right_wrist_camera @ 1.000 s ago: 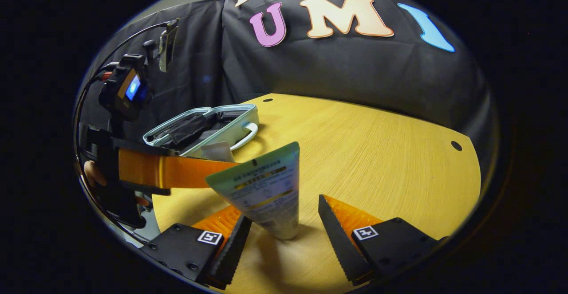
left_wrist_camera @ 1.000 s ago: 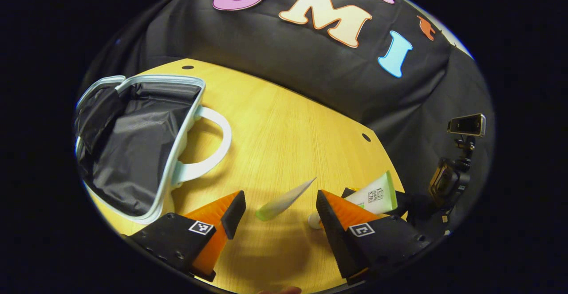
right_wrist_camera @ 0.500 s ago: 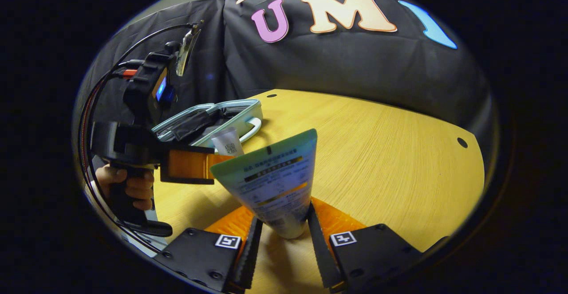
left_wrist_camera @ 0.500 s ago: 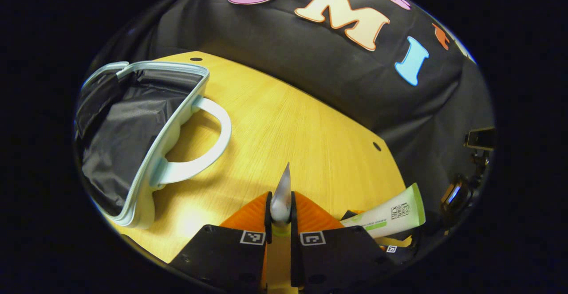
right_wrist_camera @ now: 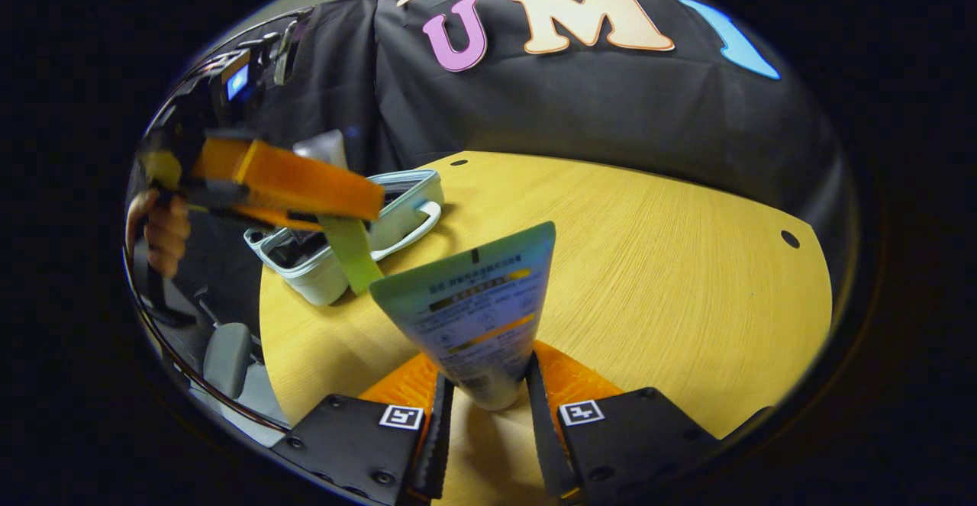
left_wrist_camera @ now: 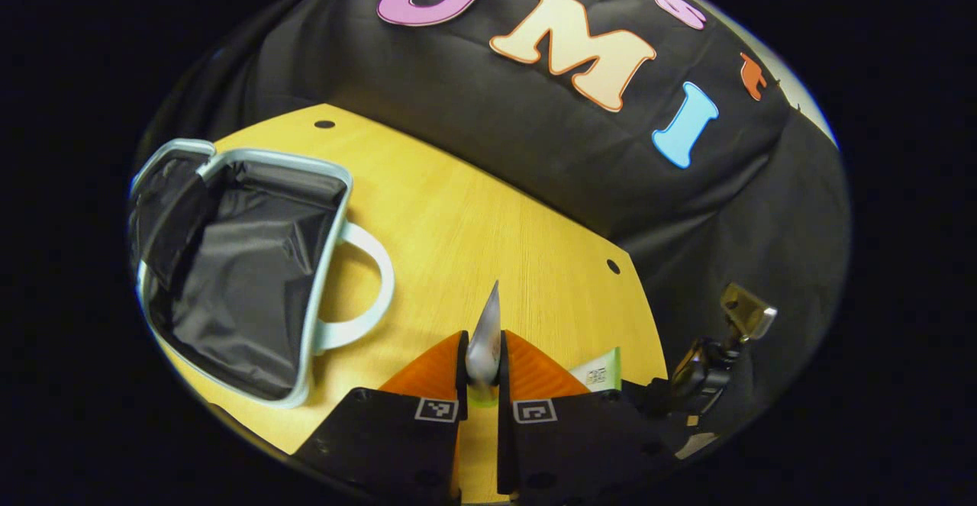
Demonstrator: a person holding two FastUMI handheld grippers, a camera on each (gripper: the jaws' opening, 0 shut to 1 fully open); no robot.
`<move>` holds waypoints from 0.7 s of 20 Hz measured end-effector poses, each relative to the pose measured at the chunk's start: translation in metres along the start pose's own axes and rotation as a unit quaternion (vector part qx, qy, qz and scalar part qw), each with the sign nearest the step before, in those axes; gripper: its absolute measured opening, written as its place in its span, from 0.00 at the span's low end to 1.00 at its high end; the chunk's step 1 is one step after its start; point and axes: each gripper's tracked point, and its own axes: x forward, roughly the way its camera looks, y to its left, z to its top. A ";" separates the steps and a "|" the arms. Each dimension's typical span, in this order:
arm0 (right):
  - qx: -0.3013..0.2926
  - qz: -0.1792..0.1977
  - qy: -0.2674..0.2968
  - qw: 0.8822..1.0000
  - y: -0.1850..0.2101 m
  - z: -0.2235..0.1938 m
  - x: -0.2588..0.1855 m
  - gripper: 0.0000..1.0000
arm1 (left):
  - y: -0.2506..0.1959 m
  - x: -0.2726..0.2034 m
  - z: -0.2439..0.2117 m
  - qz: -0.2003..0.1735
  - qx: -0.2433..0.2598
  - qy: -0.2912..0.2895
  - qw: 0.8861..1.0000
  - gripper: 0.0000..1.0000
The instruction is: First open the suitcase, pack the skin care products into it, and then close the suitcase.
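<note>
- Pale mint suitcase (left_wrist_camera: pixel 305 292) is lying open on the desk (left_wrist_camera: pixel 473 216), black lining facing up, so the opening step looks done and we're into the packing part.
- Our left hand-held gripper (left_wrist_camera: pixel 482 357) is clamped on a slim green-ended tube (left_wrist_camera: pixel 484 330), seen edge-on between the fingers, held up off the desk with the suitcase off to its left.
- From the right gripper view that same gripper is up beside the suitcase, its tube hanging down from it.
- Our right hand-held gripper (right_wrist_camera: pixel 487 391) is squeezed onto the bigger tube (right_wrist_camera: pixel 477 315) near its cap end, flat crimped end pointing up; the suitcase is well apart from it across the desk.
- Next move, we reckon: carry each tube over the open lining, lower it inside the rim, then let go, left one first since it's nearer.
- Closing the lid comes after both are in.
</note>
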 end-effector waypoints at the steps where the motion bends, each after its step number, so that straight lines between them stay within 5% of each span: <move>1: 0.002 -0.002 0.003 1.000 -0.001 0.000 -0.001 0.50 | 0.009 -0.012 0.012 0.008 0.001 -0.001 1.000 0.12; 7: 0.034 -0.028 0.017 0.999 -0.004 -0.001 -0.002 0.47 | 0.099 -0.052 0.032 0.080 0.011 0.055 0.995 0.12; 14: 0.071 -0.091 0.033 0.993 0.017 0.011 -0.018 0.47 | 0.195 -0.043 -0.009 0.117 0.025 0.228 0.966 0.12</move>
